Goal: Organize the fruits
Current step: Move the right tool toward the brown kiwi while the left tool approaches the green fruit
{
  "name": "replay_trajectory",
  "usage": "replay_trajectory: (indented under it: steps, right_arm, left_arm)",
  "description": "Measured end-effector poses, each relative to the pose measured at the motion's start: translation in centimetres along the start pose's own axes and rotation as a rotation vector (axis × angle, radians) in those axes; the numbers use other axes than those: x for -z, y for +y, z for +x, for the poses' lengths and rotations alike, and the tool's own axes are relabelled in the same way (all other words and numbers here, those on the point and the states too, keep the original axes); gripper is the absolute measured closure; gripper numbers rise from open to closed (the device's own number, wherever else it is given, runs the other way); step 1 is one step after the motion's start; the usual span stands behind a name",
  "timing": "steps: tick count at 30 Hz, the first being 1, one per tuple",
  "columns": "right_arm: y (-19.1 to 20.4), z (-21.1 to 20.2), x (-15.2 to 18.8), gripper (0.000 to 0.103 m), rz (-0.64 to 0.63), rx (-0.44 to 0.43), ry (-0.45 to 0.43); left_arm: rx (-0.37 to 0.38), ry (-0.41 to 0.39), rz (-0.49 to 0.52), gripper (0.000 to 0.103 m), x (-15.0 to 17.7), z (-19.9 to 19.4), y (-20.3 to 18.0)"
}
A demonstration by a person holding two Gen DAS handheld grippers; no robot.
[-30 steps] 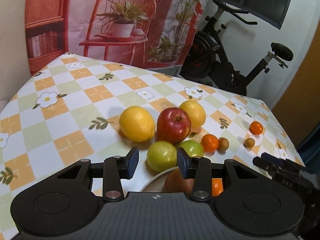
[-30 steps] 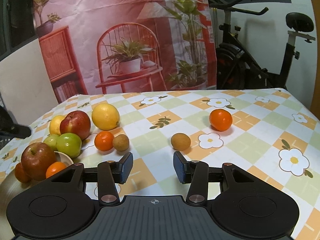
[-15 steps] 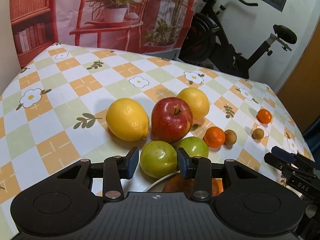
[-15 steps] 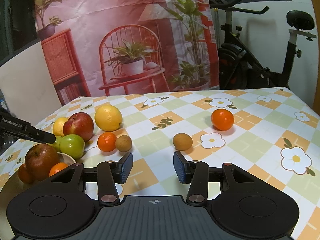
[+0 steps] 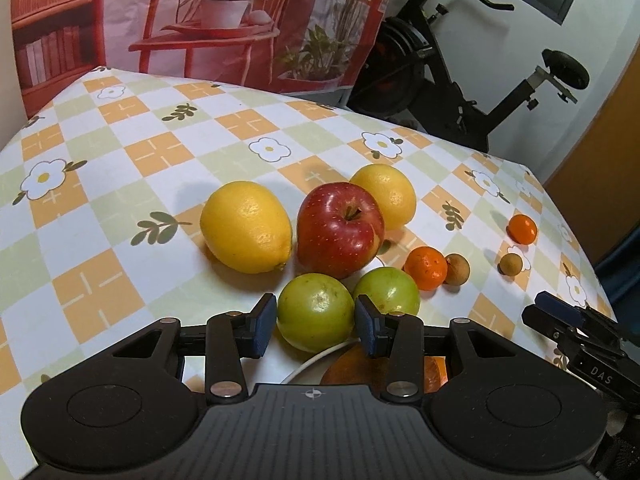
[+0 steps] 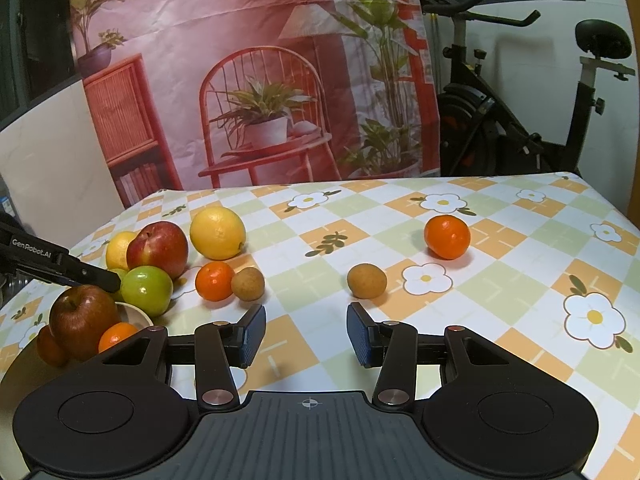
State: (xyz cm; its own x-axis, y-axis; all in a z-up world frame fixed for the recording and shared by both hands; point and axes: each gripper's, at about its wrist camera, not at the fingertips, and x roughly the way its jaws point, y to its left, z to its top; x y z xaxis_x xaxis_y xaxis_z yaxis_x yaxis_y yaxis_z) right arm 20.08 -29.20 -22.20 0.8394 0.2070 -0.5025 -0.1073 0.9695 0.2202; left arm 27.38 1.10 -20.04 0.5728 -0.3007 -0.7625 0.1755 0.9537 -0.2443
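While my left gripper (image 5: 316, 326) stands with jaws apart around the nearer green apple (image 5: 315, 312), I cannot tell whether the pads touch it. Beyond it sit a red apple (image 5: 340, 230) and lemon (image 5: 246, 226). My right gripper (image 6: 306, 334) hangs empty, jaws apart, a brown fruit (image 6: 367, 281) just ahead.

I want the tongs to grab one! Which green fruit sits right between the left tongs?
The green fruit nearer the big lemon; the other green one sits outside the left tongs.
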Motion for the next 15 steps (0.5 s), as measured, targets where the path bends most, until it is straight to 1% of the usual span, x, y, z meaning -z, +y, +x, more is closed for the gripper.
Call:
replay_trajectory:
  steps: [5, 9, 15]
  right_arm:
    - [0.0, 0.0, 0.0, 0.061, 0.001, -0.001, 0.001]
    - [0.0, 0.0, 0.0, 0.061, 0.002, -0.001, 0.001]
    - [0.0, 0.0, 0.0, 0.061, 0.001, 0.0, 0.001]
  left_arm:
    - [-0.041, 0.0, 0.019, 0.058, 0.4, -0.7, 0.2]
    - [-0.077, 0.001, 0.005, 0.058, 0.7, -1.6, 1.0]
    - [-0.086, 0.0, -0.036, 0.058, 0.8, -2.0, 1.8]
